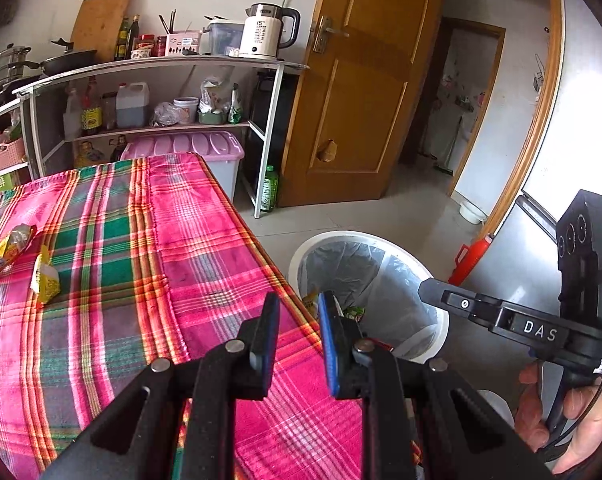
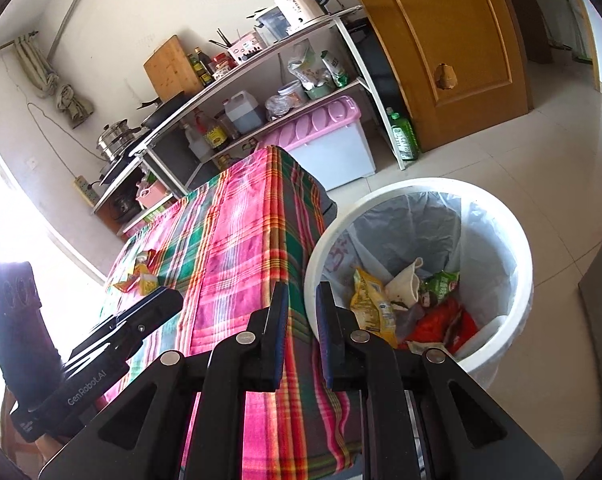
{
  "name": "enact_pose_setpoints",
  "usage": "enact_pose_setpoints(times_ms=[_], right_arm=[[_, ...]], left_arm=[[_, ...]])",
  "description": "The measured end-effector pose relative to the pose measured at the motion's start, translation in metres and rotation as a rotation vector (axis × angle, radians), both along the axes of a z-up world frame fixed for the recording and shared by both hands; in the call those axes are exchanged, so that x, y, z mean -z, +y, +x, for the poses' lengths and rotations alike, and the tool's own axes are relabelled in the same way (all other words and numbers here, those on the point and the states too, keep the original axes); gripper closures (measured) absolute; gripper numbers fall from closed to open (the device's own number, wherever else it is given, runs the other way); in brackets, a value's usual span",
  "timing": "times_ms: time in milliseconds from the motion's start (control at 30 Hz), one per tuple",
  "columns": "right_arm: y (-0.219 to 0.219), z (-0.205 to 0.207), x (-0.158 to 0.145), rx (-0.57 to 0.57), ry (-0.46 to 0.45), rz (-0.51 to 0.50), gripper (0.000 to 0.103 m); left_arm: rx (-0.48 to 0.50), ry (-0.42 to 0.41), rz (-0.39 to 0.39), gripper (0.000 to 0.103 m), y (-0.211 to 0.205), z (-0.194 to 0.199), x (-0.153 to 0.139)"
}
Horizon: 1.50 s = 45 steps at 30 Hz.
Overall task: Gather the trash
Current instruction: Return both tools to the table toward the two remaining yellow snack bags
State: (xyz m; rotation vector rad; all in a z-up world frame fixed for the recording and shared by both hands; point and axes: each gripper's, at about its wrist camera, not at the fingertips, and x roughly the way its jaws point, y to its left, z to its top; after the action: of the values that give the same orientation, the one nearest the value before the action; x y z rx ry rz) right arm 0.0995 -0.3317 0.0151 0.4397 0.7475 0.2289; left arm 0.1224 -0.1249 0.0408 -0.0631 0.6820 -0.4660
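Note:
Two yellow snack wrappers lie at the far left of the pink plaid tablecloth: a small one (image 1: pixel 45 278) and a longer crumpled one (image 1: pixel 7 250); they also show in the right wrist view (image 2: pixel 141 276). A white trash bin (image 2: pixel 517 240) with a clear liner stands on the floor beside the table and holds several wrappers (image 2: pixel 371 304); it also shows in the left wrist view (image 1: pixel 397 256). My left gripper (image 1: pixel 299 310) is open and empty over the table's right edge. My right gripper (image 2: pixel 303 300) is open and empty at the bin's near rim.
A white shelf rack (image 1: pixel 181 64) with a kettle, bottles and pots stands behind the table. A pink-lidded storage box (image 1: pixel 205 148) and a green bottle (image 1: pixel 269 188) sit on the floor. A wooden door (image 1: pixel 365 80) stands open to the right.

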Motion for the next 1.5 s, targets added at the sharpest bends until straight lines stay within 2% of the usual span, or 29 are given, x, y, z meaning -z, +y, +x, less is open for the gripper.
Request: enact_pose_setpoints(times_ms=[200, 533, 900, 933, 1000, 1033, 1500], right_arm=[[0.022, -0.006, -0.006, -0.048, -0.028, -0.005, 0.08], [0.056, -0.008, -0.011, -0.121, -0.051, -0.041, 0.077], [0.103, 0.0, -0.015, -0.22, -0.06, -0.063, 0.07], [0.109, 0.001, -0.015, -0.233, -0.061, -0.065, 0.07], [0.121, 0.003, -0.016, -0.258, -0.063, -0.069, 0.069], [0.127, 0.005, -0.017, -0.27, -0.064, -0.072, 0.069], [0.198, 0.033, -0.012, -0.376, -0.055, -0.105, 0.065]], left_arm=[[-0.052, -0.026, -0.001, 0.079, 0.024, -0.012, -0.005], [-0.156, -0.046, 0.002, 0.078, 0.07, -0.027, -0.006], [-0.286, -0.024, 0.002, 0.077, 0.127, -0.034, 0.006], [-0.298, -0.024, 0.003, 0.077, 0.132, -0.034, 0.007], [-0.323, -0.026, -0.004, 0.065, 0.143, -0.033, 0.007], [-0.336, -0.03, -0.009, 0.063, 0.149, -0.034, 0.007], [-0.458, -0.042, 0.022, 0.062, 0.221, -0.024, 0.008]])
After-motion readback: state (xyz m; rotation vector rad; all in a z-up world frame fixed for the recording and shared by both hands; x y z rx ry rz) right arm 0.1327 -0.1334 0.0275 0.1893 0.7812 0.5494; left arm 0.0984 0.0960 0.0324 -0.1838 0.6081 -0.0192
